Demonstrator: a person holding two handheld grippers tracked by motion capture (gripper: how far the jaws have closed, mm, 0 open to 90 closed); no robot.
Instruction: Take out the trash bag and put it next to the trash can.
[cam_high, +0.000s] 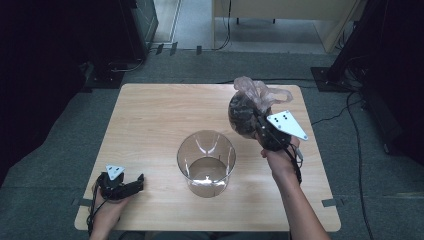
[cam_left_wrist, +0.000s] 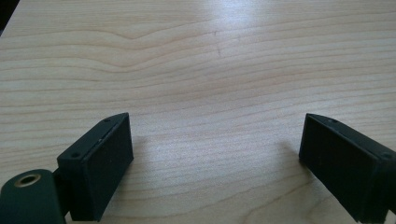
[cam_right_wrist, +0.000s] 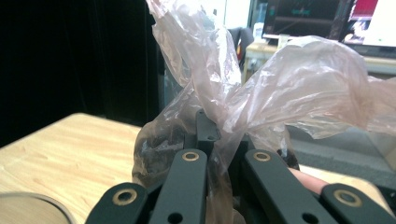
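Right gripper (cam_high: 260, 125): jaws clamped on the gathered neck of a thin plastic bag (cam_high: 248, 109), held up above the table's far right part.
Left gripper (cam_high: 134, 183): jaws spread wide, nothing between them, low at the near left corner.
Bag: dark contents, loose top flaring upward.
Clear cylinder (cam_high: 206, 162): upright mid-table, near front.
Table (cam_high: 150, 120): pale wood.

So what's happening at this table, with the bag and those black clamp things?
A person sits at a wooden table with a two-jaw gripper in each hand. The right gripper is shut on the gathered neck of a thin plastic bag with something dark inside, holding it near the table's far right. A clear, empty-looking bin stands in the middle. The left gripper rests open at the near left, holding nothing.
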